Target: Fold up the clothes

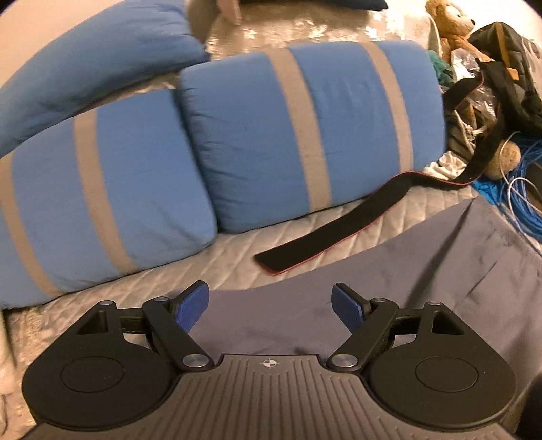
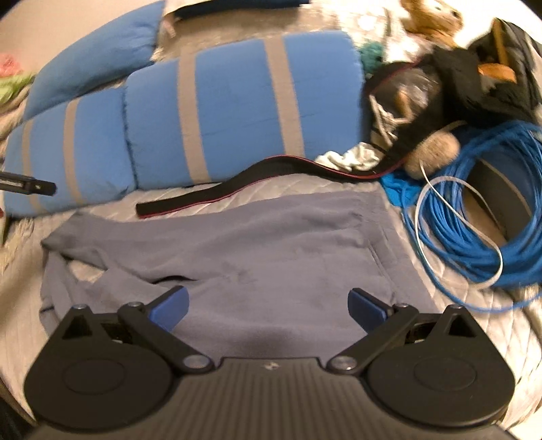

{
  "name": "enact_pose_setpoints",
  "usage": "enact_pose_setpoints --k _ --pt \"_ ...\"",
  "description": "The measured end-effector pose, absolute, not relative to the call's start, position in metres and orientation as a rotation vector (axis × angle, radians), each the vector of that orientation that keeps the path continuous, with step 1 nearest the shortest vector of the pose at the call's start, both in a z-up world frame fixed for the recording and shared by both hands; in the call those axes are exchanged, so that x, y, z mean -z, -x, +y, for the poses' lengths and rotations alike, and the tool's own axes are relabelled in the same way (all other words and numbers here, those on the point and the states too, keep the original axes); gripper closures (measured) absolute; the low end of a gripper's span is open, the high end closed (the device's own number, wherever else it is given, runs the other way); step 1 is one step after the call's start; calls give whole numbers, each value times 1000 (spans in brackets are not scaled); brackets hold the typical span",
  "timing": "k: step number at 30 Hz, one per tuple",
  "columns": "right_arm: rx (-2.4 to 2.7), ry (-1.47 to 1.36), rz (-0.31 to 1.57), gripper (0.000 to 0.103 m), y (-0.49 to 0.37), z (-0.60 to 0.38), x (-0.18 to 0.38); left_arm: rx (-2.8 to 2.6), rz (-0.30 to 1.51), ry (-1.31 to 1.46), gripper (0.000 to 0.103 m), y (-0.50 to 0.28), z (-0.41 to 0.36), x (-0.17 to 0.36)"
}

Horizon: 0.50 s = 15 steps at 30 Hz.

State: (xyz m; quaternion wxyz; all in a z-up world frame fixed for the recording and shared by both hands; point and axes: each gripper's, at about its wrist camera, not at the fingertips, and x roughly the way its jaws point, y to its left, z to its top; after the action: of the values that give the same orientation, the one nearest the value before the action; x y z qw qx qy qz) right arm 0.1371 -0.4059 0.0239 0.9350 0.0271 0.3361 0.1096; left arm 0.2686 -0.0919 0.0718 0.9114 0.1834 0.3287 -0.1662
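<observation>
A grey-blue garment (image 2: 257,250) lies spread on the quilted bed, with a fold at its left side. It also shows in the left wrist view (image 1: 389,281). My left gripper (image 1: 269,308) is open and empty, hovering over the garment's left edge. My right gripper (image 2: 267,309) is open and empty over the garment's near part. Both have blue pads.
Blue pillows with grey stripes (image 1: 298,125) line the back. A black strap with red edging (image 1: 335,226) lies beyond the garment. A coil of blue cable (image 2: 474,210) sits at the right, with a dark bag (image 1: 508,78) and plush toys (image 1: 450,23) behind. The quilted cover (image 1: 210,260) is pale grey.
</observation>
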Motion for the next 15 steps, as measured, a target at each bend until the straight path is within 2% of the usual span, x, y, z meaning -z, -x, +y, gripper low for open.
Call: enact_pose_setpoints --k 7,15 --pt "-292 16 664 0 -150 -415 -78 294 676 -304 24 -241 -35 -109" --pt "-307 60 640 0 -142 -426 -119 268 608 -186 24 -193 -9 -160"
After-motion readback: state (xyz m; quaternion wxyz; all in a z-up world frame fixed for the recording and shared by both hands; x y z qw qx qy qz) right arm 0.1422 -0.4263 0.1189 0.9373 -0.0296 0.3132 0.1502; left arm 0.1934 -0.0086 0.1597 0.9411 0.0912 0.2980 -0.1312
